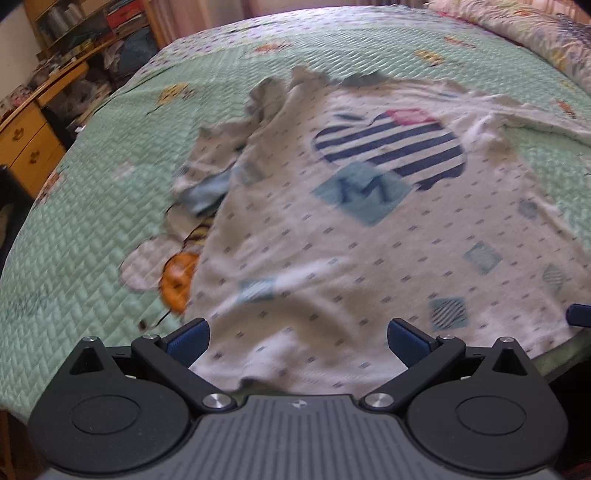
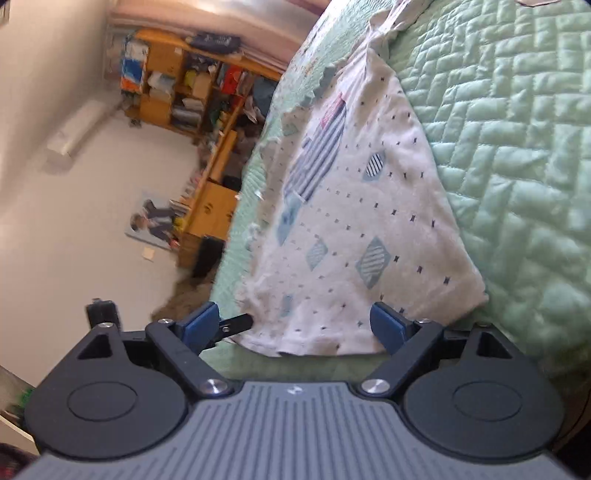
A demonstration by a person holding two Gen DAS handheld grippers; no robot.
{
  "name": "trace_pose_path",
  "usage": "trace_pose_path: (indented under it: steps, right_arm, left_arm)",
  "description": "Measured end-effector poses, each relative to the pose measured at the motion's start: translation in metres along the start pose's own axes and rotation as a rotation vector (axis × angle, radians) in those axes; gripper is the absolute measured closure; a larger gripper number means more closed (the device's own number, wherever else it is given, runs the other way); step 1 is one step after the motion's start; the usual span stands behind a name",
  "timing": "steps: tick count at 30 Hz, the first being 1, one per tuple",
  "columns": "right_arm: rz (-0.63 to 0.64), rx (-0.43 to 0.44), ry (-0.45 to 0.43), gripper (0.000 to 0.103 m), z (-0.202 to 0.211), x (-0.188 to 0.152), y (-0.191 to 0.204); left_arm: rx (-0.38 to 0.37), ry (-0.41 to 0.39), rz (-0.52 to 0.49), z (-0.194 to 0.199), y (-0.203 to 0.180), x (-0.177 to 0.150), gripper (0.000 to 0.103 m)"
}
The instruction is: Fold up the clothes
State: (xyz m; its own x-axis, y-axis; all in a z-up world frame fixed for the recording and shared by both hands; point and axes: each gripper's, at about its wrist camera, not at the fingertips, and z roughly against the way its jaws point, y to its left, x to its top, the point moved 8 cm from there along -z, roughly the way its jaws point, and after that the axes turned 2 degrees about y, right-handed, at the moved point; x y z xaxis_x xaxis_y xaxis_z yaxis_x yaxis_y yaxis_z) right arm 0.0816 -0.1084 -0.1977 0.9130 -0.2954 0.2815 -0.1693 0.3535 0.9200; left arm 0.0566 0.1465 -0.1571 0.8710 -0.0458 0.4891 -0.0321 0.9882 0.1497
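Note:
A white T-shirt [image 1: 369,240] with small dots, a navy-striped apple print and an "M" patch lies spread on the green quilted bedspread [image 1: 92,206]. Its left sleeve [image 1: 218,162] is crumpled. My left gripper [image 1: 298,341] stands open over the near hem, and its blue pads [image 1: 188,339] are wide apart and not pressing the cloth. In the right wrist view the same shirt [image 2: 369,221] runs away from me. My right gripper [image 2: 295,326] is open at the hem's corner, with cloth between the spread fingers [image 2: 388,326]. A finger of the right gripper [image 1: 578,315] shows at the left wrist view's edge.
A wooden desk with drawers [image 1: 26,144] and cluttered shelves [image 1: 85,26] stand beyond the bed's left side. A flowered pillow or duvet [image 1: 535,33] lies at the far right. An orange cartoon print [image 1: 179,280] is on the bedspread beside the shirt.

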Motion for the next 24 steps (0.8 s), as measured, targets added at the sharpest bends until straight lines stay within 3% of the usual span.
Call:
trace_pose_path:
  steps: [5, 8, 12, 17, 22, 24]
  right_arm:
    - [0.011, 0.069, -0.060, 0.013, 0.002, 0.018, 0.015]
    - [-0.010, 0.049, -0.004, 0.013, -0.007, 0.014, 0.001]
    - [-0.004, 0.035, 0.044, 0.019, -0.004, -0.002, -0.015]
    - [-0.003, 0.049, 0.056, 0.015, 0.007, -0.001, -0.002]
    - [0.050, 0.155, 0.030, 0.012, -0.010, 0.018, 0.033]
    - [0.052, 0.192, 0.060, 0.012, -0.031, 0.018, 0.037]
  left_arm:
    - [-0.049, 0.007, -0.098, -0.013, -0.047, 0.015, 0.001]
    - [-0.063, 0.059, -0.121, -0.032, -0.064, 0.003, 0.001]
    - [-0.109, 0.067, -0.055, -0.036, -0.056, -0.010, 0.001]
    - [-0.116, 0.073, -0.049, -0.032, -0.046, -0.018, 0.001]
    - [-0.133, 0.077, -0.024, -0.029, -0.034, -0.025, 0.001]
    - [-0.140, 0.079, -0.009, -0.027, -0.028, -0.027, 0.001]
